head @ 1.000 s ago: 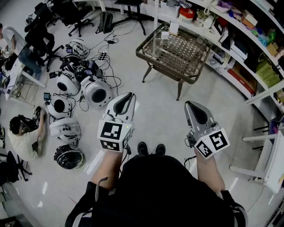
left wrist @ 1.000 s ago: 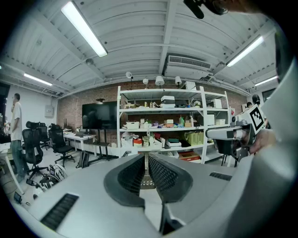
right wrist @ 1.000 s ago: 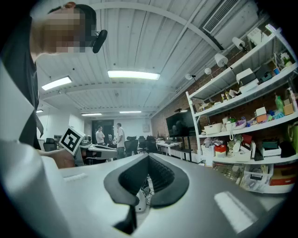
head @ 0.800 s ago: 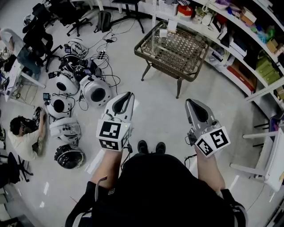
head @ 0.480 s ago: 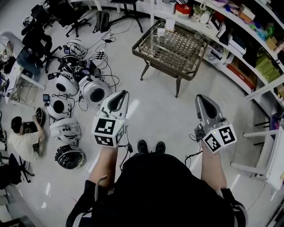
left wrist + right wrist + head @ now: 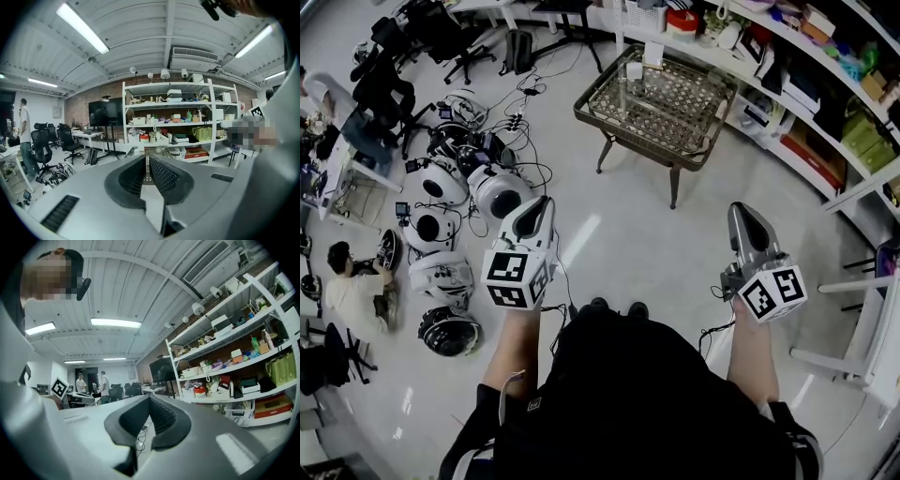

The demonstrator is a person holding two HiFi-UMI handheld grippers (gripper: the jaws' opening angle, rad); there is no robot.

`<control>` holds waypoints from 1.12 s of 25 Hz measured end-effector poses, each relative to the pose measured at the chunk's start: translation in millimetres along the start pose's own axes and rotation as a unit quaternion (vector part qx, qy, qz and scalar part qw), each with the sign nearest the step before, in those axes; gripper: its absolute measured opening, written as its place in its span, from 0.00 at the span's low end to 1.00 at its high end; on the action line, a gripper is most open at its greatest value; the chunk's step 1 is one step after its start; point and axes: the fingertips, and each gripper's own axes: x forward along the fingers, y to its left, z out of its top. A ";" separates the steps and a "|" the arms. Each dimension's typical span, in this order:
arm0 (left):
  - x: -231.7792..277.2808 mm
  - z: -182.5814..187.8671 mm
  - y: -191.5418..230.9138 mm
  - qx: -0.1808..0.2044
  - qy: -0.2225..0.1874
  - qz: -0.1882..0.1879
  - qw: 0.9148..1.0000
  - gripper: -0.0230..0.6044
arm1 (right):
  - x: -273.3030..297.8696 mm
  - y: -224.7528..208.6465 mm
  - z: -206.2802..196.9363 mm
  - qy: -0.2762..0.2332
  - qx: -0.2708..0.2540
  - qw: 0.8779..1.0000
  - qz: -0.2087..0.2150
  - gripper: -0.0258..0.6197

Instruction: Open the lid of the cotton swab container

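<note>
Left gripper (image 6: 541, 202), right gripper (image 6: 741, 210): both clenched on nothing, and over the last second spread wider apart, well short of the wicker side table (image 6: 642, 139). Cotton swab container: we cannot pick it out; presumably on that table. Lid work not begun.

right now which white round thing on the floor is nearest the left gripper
The rightmost white dome, just beside the tip of the left gripper; the others lie farther left.

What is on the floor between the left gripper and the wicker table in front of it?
Nothing. In the head view only bare pale floor stretches from the left gripper to the wicker table.
</note>
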 end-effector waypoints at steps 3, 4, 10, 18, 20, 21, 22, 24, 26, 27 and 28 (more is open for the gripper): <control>1.7 6.6 -9.7 0.001 -0.008 0.006 1.000 0.08 | -3.6 -4.8 -4.8 0.003 0.007 1.000 0.010 0.06; 3.2 9.0 -14.3 0.003 -0.009 0.006 1.000 0.08 | -3.4 -4.6 -6.3 0.005 0.009 1.000 0.015 0.06; 24.1 12.4 -43.8 0.007 -0.010 -0.017 1.000 0.08 | 11.4 4.4 -17.0 0.011 0.015 0.999 0.036 0.06; 63.3 10.4 -31.7 0.000 -0.007 -0.036 0.999 0.08 | 41.9 1.9 -29.0 0.029 0.017 0.999 0.039 0.06; 77.0 11.6 -22.5 -0.002 -0.006 -0.041 0.999 0.08 | 53.7 0.1 -33.1 0.036 0.018 0.999 0.036 0.06; 83.6 12.2 -16.9 -0.003 -0.006 -0.043 0.999 0.08 | 60.4 -0.4 -35.4 0.039 0.018 0.998 0.034 0.06; 90.3 13.0 -10.3 -0.003 -0.006 -0.045 0.999 0.08 | 68.1 -0.8 -37.6 0.042 0.020 0.998 0.032 0.06; 103.8 14.8 5.6 -0.004 -0.005 -0.050 0.999 0.08 | 86.7 -0.9 -40.5 0.045 0.026 0.998 0.025 0.06; 118.0 16.7 23.2 -0.004 -0.003 -0.057 0.998 0.08 | 108.5 0.8 -40.9 0.046 0.029 0.998 0.020 0.06; 125.2 17.9 32.5 -0.003 -0.002 -0.061 0.998 0.08 | 120.3 2.5 -40.4 0.047 0.029 0.998 0.018 0.06; 132.4 19.4 42.2 -0.002 -0.001 -0.066 0.998 0.08 | 132.7 4.6 -40.1 0.047 0.028 0.998 0.017 0.06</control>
